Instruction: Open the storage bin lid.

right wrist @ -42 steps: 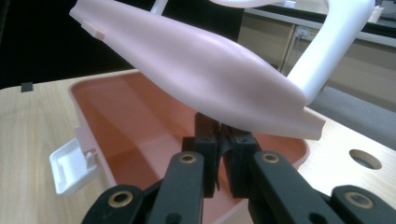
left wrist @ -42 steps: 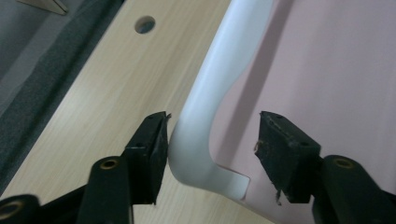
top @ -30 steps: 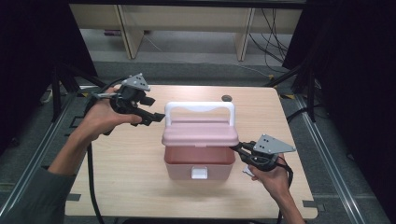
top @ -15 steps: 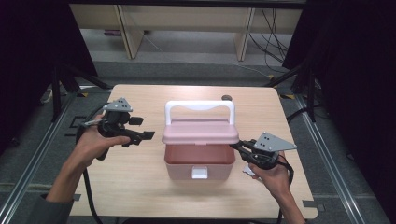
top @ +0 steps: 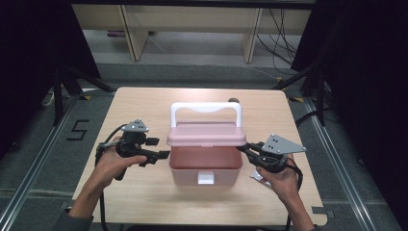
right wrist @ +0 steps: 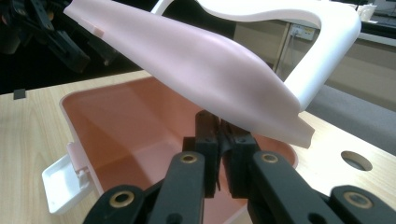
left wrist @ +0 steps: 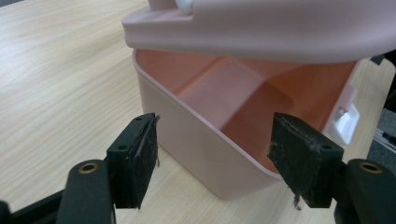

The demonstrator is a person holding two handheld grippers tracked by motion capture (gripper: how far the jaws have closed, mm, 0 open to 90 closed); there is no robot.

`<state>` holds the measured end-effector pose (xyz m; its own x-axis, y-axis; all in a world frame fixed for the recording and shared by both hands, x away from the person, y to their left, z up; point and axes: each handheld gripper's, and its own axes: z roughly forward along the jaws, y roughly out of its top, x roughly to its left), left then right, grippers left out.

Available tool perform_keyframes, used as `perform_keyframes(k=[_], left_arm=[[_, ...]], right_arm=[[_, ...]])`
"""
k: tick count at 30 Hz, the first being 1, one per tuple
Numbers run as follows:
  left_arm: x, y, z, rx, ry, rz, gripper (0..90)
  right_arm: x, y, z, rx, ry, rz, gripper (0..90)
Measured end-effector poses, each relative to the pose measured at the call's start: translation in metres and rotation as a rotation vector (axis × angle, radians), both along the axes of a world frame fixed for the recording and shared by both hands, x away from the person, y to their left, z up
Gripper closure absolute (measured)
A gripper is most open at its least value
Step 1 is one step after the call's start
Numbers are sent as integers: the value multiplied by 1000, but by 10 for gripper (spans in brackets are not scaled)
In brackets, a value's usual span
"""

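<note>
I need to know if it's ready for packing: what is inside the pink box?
The pink box shows bare walls and floor in both gripper views. Its raised lid hides the back corners from view.

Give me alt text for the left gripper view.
A pink storage box sits on a wooden table, its lid raised above the empty interior. The left hand-held gripper faces the box's near corner with its two black jaws wide open.

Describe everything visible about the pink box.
The pink box looks like smooth plastic, standing mid-table. Its lid is raised partway, baring an empty salmon-coloured inside. A white handle stands up from the lid, and a white latch hangs at the front. The right gripper meets the lid's underside; the left gripper is open beside its wall.
</note>
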<state>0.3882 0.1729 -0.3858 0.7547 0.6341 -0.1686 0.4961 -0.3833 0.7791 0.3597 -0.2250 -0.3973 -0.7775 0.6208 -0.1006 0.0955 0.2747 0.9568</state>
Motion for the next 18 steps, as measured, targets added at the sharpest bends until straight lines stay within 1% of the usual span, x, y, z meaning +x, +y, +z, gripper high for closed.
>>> perform_keyframes(k=[3, 4, 6, 9, 10, 11, 12, 13, 14, 15, 16, 17, 18], left_arm=[[1, -5, -4, -4, 6, -4, 324], [1, -7, -5, -8, 14, -3, 326], [2, -11, -8, 2, 16, -4, 325], [4, -14, -10, -2, 20, -2, 328], [5, -15, -12, 1, 17, 8, 331], [6, -16, -13, 17, 18, 1, 333], [6, -18, -14, 5, 18, 6, 333], [6, -19, -16, 9, 24, 1, 331], [7, -20, -17, 9, 29, -1, 328], [8, -20, -18, 24, 25, -9, 327], [8, -22, -20, 14, 28, 0, 331], [8, -23, -21, 34, 21, -14, 340], [7, -25, -22, 23, 17, -3, 358]], right_arm=[[0, 1, 0, 9, 15, 5, 865], [0, 0, 0, 6, 11, 2, 865], [0, 1, 0, 17, 15, 13, 865], [0, 1, 0, 11, 12, 12, 865], [1, 1, 0, 15, 16, 18, 865], [1, 1, 0, 13, 8, 18, 865], [1, 0, 1, 3, 8, 11, 865], [0, 0, 1, 5, 16, 6, 865], [0, 0, 1, 8, 14, 0, 865], [0, 1, 2, 10, 11, -5, 865], [1, 0, 2, 7, 0, -6, 865], [2, 0, 3, 8, 9, 5, 865], [1, 1, 3, 16, 14, -2, 865]])
